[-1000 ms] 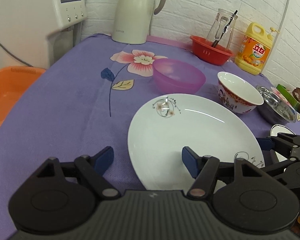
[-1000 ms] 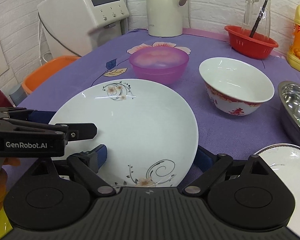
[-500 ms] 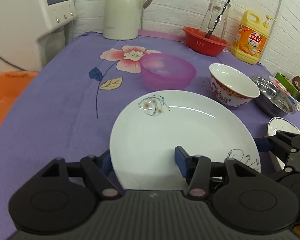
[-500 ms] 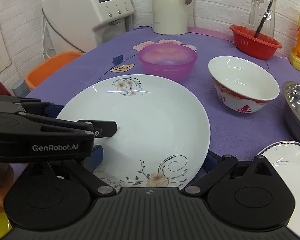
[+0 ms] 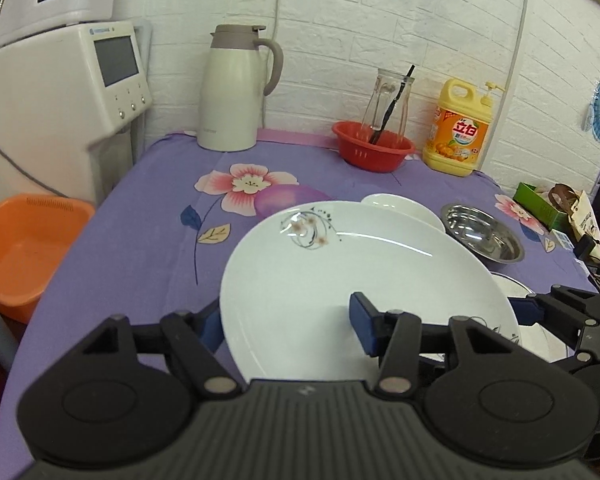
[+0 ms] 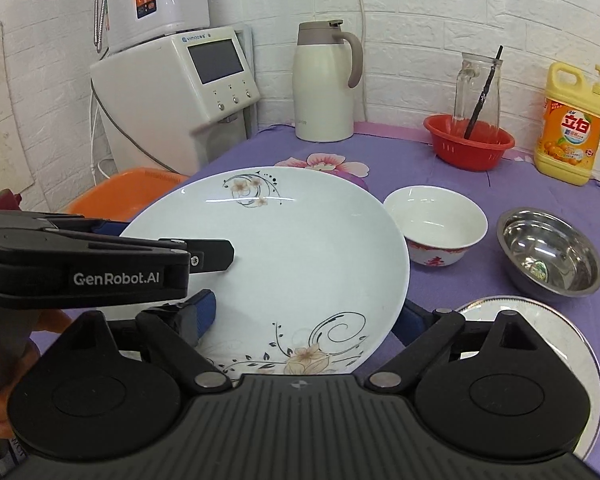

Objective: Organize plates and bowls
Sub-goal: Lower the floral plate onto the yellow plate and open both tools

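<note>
A large white plate with flower prints (image 5: 340, 280) (image 6: 300, 248) is held up off the purple table by both grippers. My left gripper (image 5: 288, 322) is shut on its left rim, one finger over and one under. My right gripper (image 6: 308, 316) is shut on its near right rim. The left gripper also shows in the right wrist view (image 6: 204, 256). A white and red bowl (image 6: 436, 224), a steel bowl (image 6: 552, 256) and a small white plate (image 6: 540, 320) sit on the table to the right. A purple bowl (image 5: 288, 200) is mostly hidden behind the plate.
A cream thermos (image 5: 236, 88), a red basket with a glass jug (image 5: 374, 150) and a yellow detergent bottle (image 5: 458, 130) stand at the back. A white water dispenser (image 5: 60, 92) and an orange basin (image 5: 20, 248) are off the left edge.
Both grippers have closed on the large plate and lifted it off the table. The views have risen and tilted up, showing more of the wall.
</note>
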Motion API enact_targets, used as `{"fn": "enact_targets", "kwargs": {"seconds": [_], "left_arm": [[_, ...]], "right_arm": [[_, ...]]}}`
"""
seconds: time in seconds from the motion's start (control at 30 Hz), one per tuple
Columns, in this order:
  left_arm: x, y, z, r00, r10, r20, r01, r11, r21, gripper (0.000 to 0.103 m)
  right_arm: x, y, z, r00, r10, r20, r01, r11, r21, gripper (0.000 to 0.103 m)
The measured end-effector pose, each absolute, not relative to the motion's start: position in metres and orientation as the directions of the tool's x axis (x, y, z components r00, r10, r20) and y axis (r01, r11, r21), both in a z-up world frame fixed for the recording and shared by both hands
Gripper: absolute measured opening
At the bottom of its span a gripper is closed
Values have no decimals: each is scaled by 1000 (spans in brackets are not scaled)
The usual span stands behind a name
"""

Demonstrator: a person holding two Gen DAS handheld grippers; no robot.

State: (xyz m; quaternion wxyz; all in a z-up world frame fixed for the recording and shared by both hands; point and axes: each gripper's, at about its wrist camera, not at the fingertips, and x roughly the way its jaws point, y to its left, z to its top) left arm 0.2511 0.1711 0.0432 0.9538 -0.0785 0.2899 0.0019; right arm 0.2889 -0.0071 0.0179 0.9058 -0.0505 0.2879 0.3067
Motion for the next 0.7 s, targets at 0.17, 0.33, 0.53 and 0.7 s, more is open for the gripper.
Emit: {"fn": "enact_targets", "kwargs": {"seconds": [0.17,0.33,0.53,0.7], "left_arm": [[208,160,28,817,-52,-575,-44,988,-151,51],[170,152,6,794,-46,-606,-65,985,-160,51],[148,150,-14,779,-58,-624,-79,979,-190,52],[147,153,-25,775,-60,-629,-88,976,-201,54]], "right_arm": [[250,-20,6,627,538,-563,-579,806,125,103],[207,-28,-12,623,529,-576,-563,815,140,103],[174,-29,-26,649,508,-567,-556,825,102,103],[173,-26,-39,647,500,-576,-559,824,88,103]]}}
